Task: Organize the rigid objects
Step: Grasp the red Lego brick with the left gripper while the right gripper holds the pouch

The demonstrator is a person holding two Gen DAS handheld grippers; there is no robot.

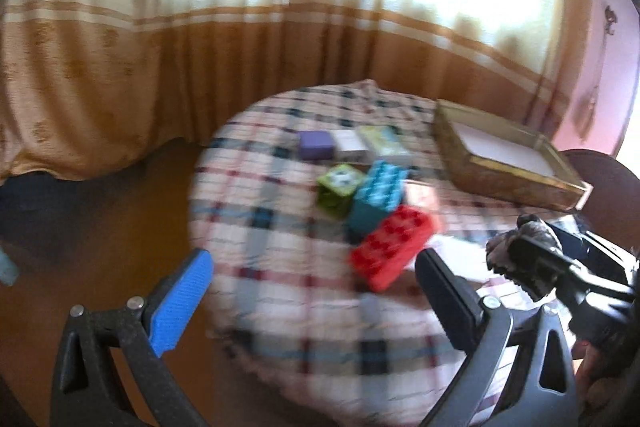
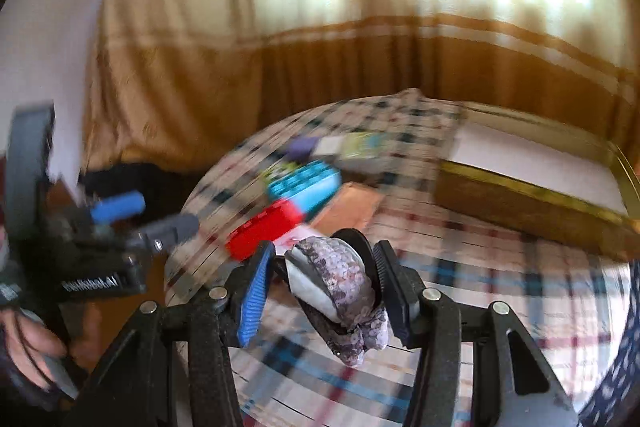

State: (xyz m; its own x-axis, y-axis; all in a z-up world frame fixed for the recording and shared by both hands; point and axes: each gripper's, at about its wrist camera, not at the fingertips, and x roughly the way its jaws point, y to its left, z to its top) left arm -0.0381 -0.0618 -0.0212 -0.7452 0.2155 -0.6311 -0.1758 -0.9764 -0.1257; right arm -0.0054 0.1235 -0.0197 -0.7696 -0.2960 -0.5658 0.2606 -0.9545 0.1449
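Shell Held Over the Checked Cloth

Blocks sit in a bunch on the round table with the checked cloth (image 1: 280,307). A red plastic building brick (image 1: 394,247) is nearest. Behind it, touching, is a blue plastic building brick (image 1: 376,197), with a green cube (image 1: 338,189) beside that. Farther back, a small purple box (image 1: 316,145), a white box (image 1: 350,145) and a pale green box (image 1: 386,143) stand in a row. A gold-edged cardboard tray with a white bottom (image 1: 516,179) is at the far right of the table, well apart from the blocks.

The right gripper (image 2: 324,287) pinches a speckled grey and purple seashell (image 2: 340,283) between its blue pad and its black pad, above the cloth on the near side of the red brick. The left gripper (image 1: 316,303) is spread wide with nothing in it, and it hangs over the table edge. Both views are blurry.
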